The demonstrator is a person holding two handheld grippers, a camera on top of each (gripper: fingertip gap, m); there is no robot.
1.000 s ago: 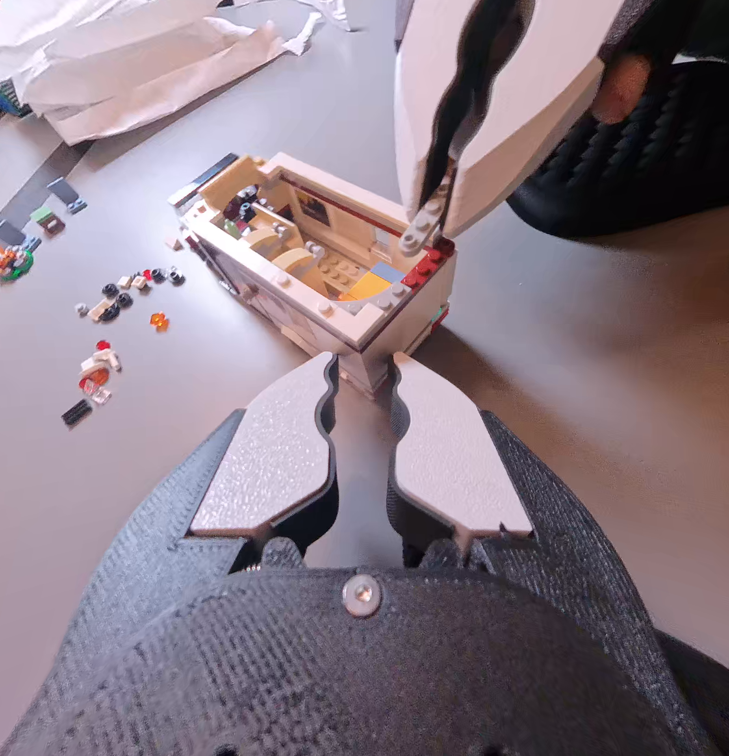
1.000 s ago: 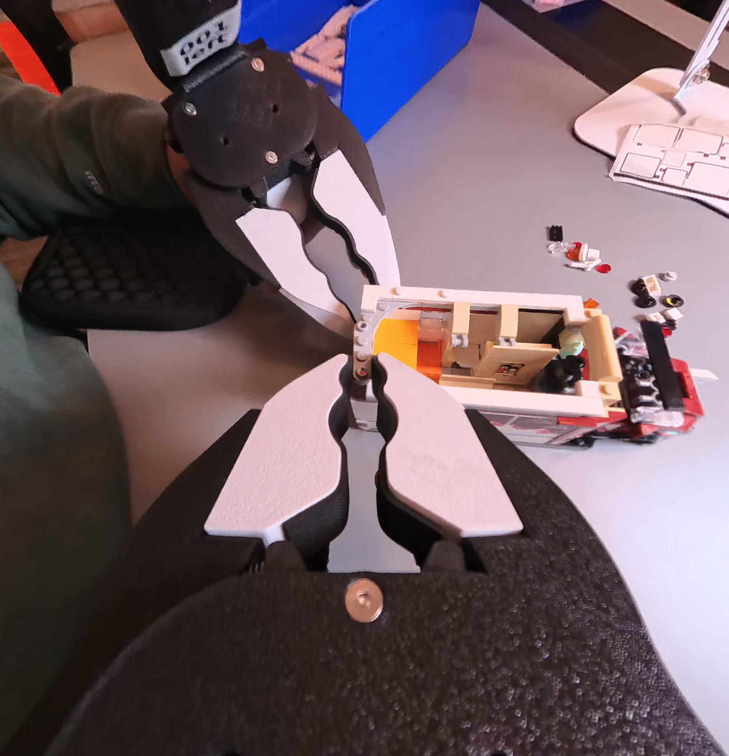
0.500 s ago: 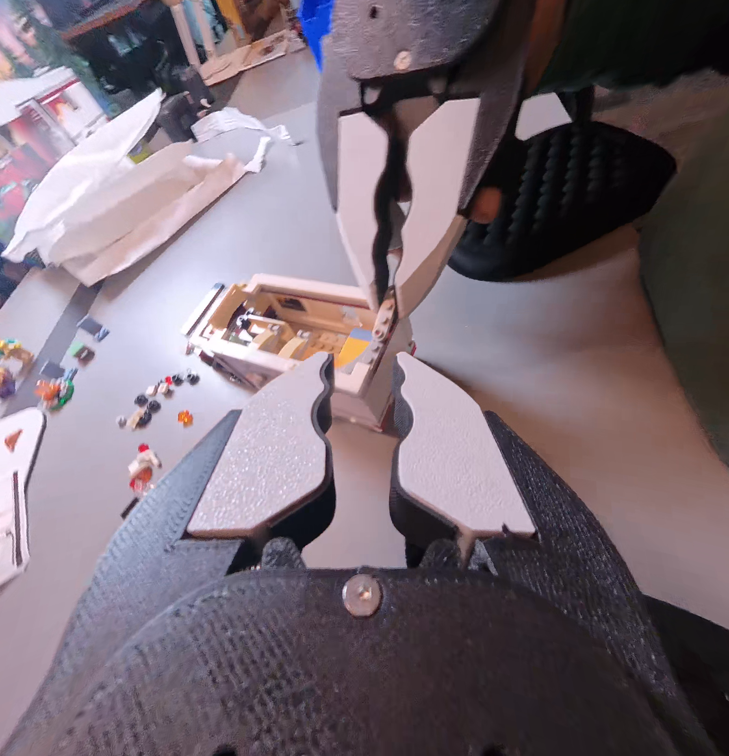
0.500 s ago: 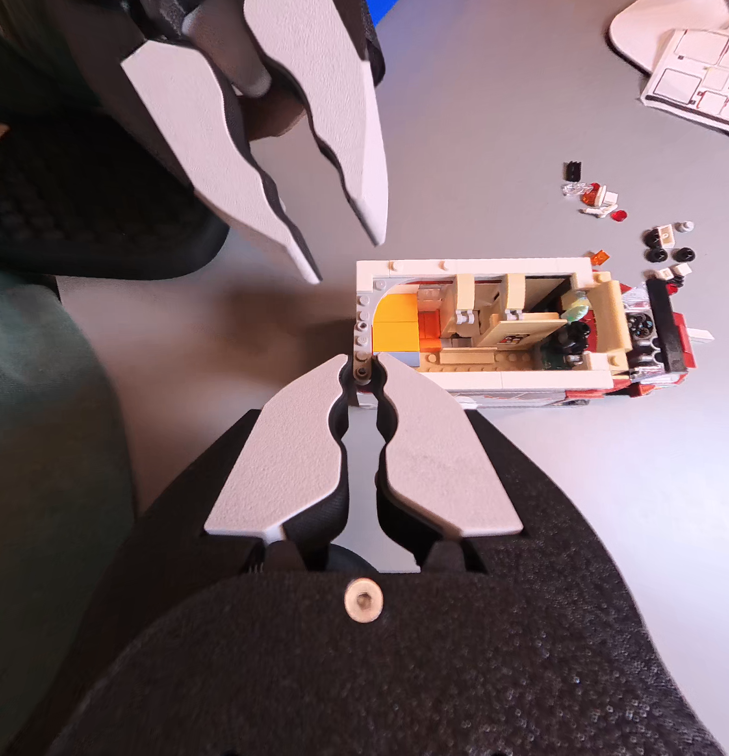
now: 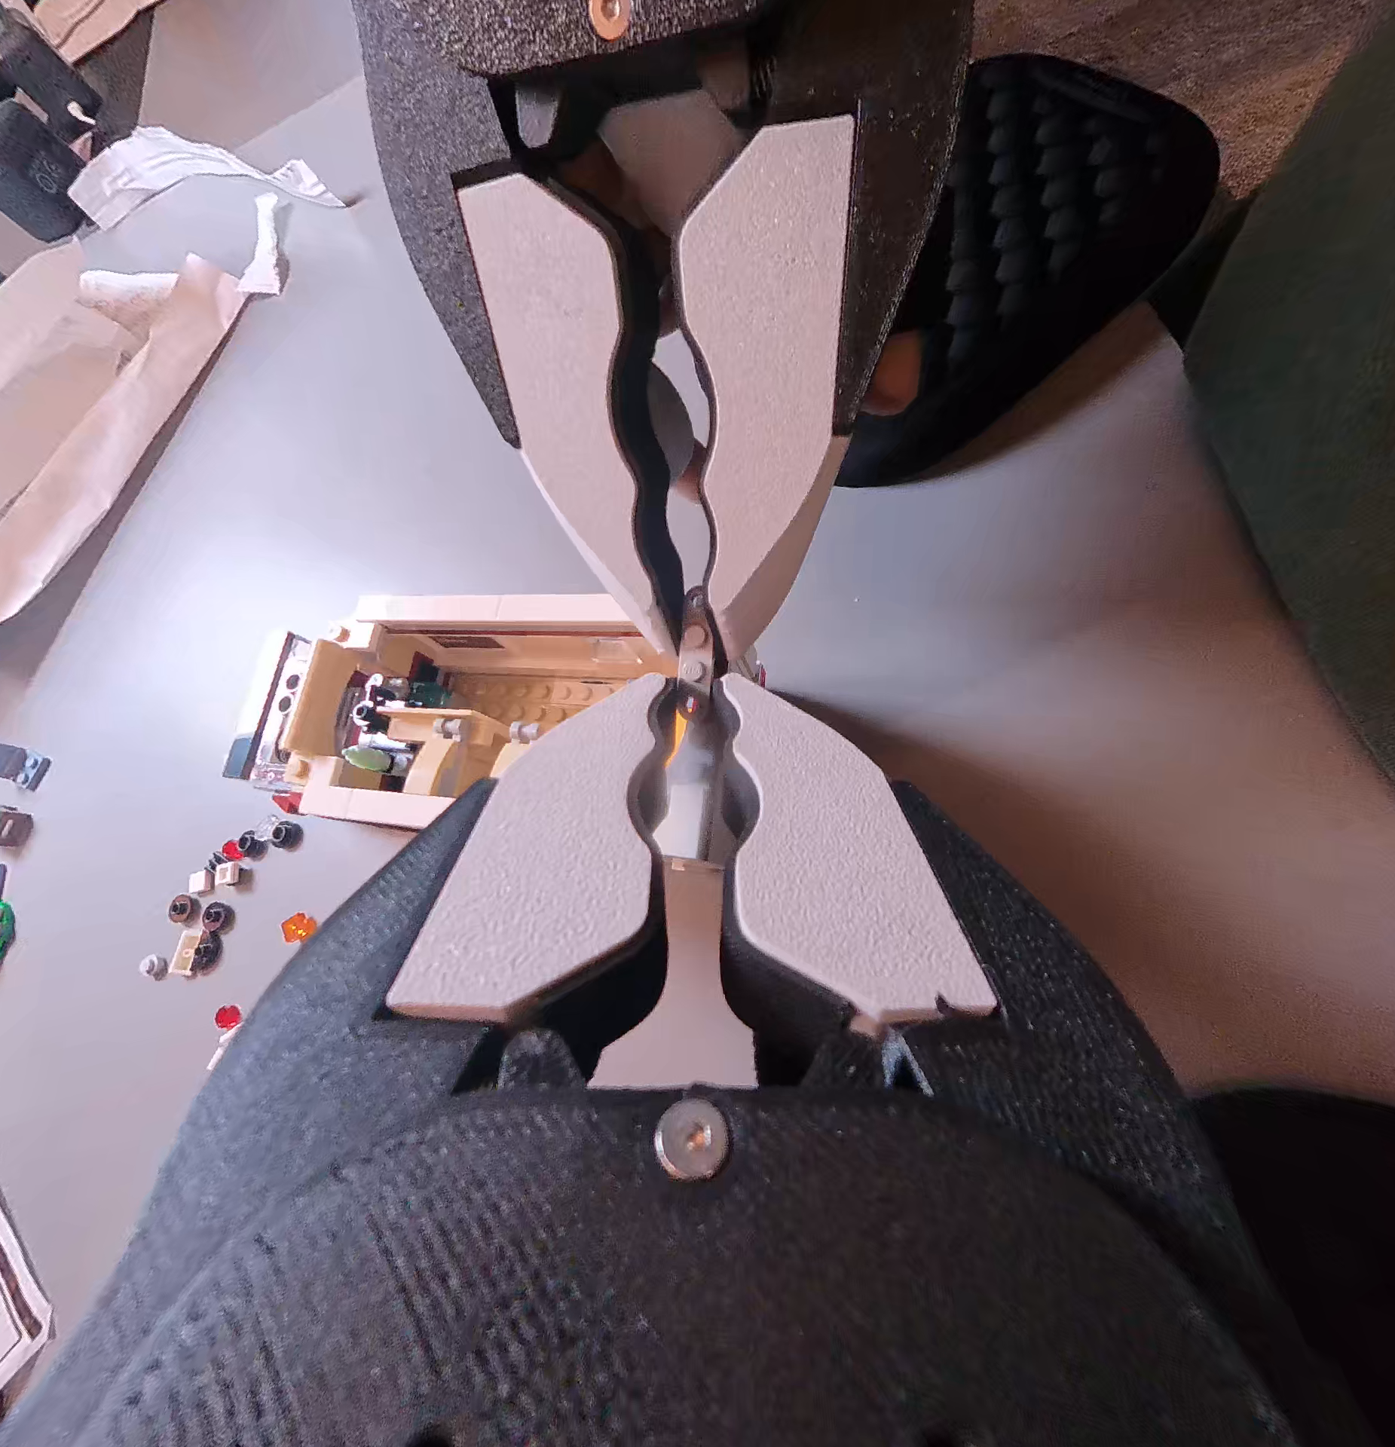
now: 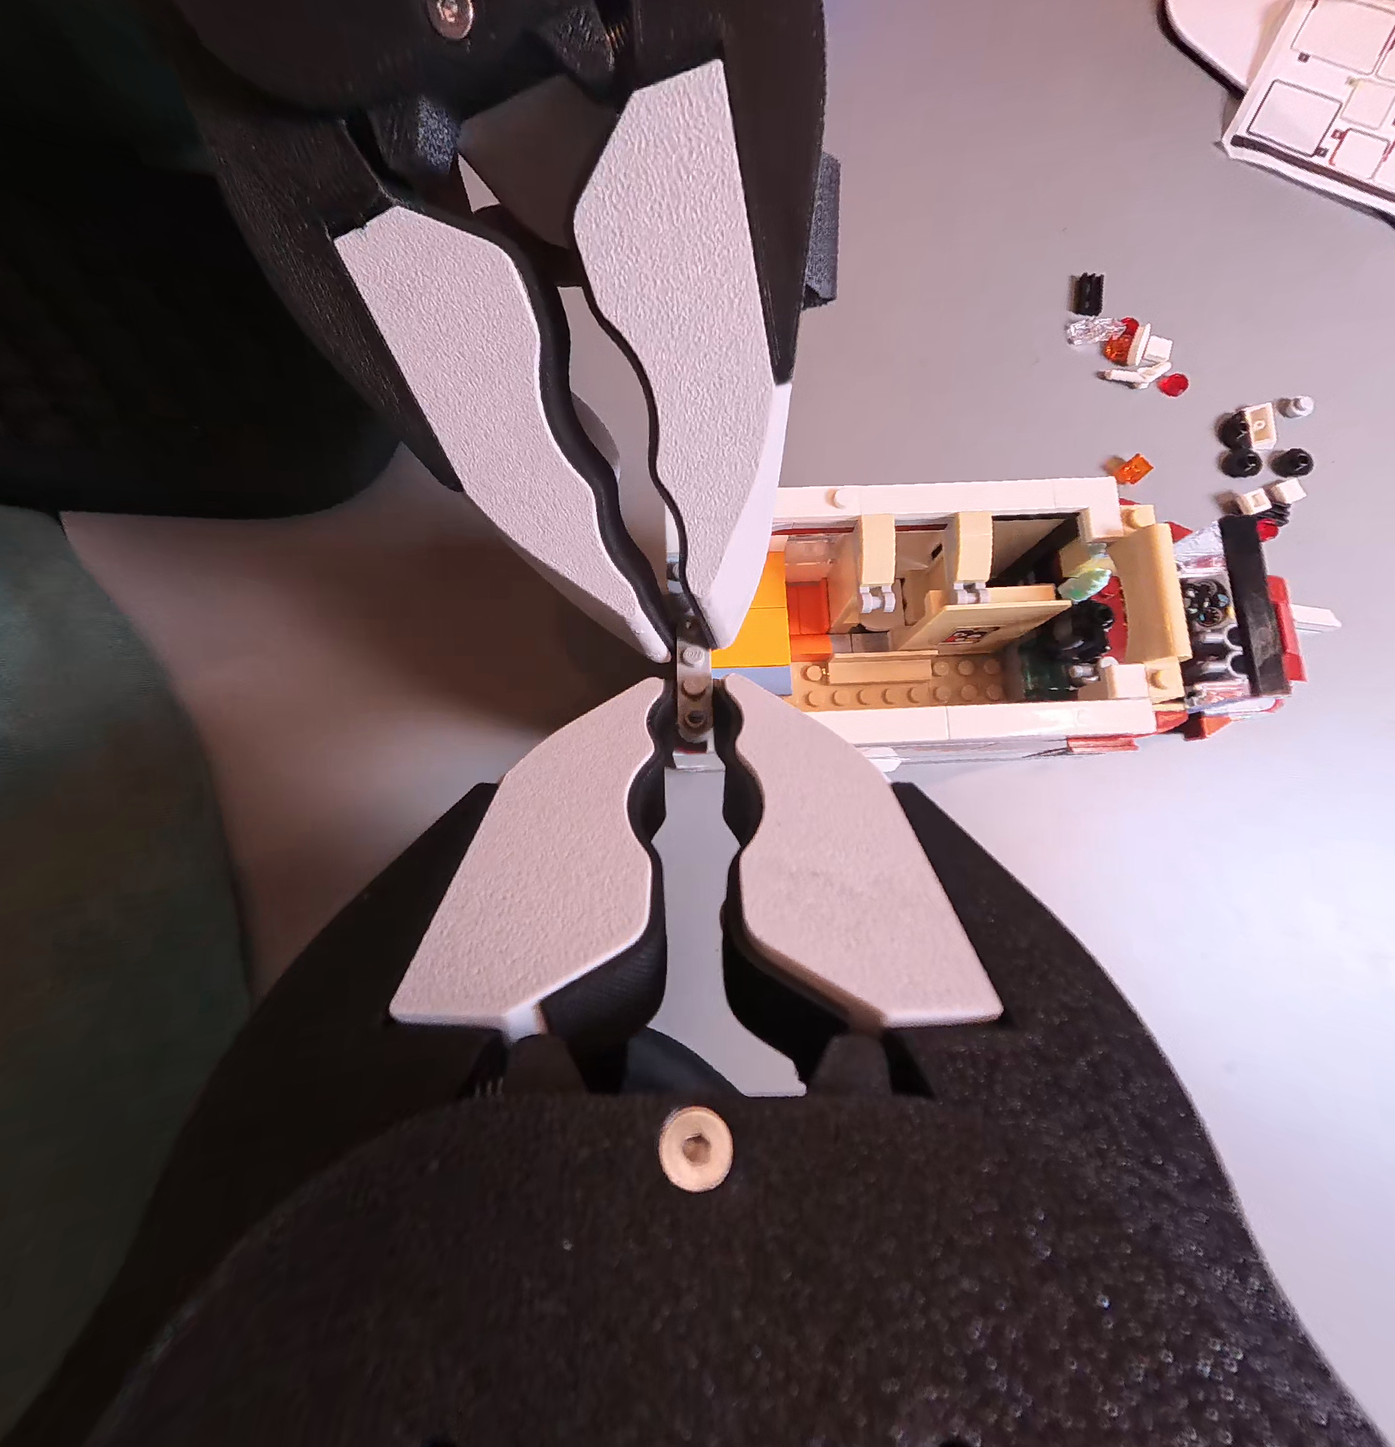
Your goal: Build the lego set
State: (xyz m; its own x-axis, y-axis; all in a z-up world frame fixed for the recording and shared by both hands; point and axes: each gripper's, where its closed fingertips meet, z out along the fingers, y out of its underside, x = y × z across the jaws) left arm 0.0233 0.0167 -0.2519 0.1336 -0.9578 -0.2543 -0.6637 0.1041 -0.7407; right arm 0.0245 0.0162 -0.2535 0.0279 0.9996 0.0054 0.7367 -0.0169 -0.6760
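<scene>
Grey plate (image 6: pixel 692 689) pinched tip-to-tip by left gripper (image 5: pixel 692 689) and right gripper (image 6: pixel 690 709).

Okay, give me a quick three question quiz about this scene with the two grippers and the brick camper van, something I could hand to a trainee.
1. True or false: the brick van has its roof on.
2. What do the left gripper and right gripper both pinch? A) orange stud B) small grey plate C) black tyre
3. Fill in: the loose small parts lie on the grey ____.

Key: 1 false, its interior is open. 2 B, the small grey plate. 3 table.
</scene>
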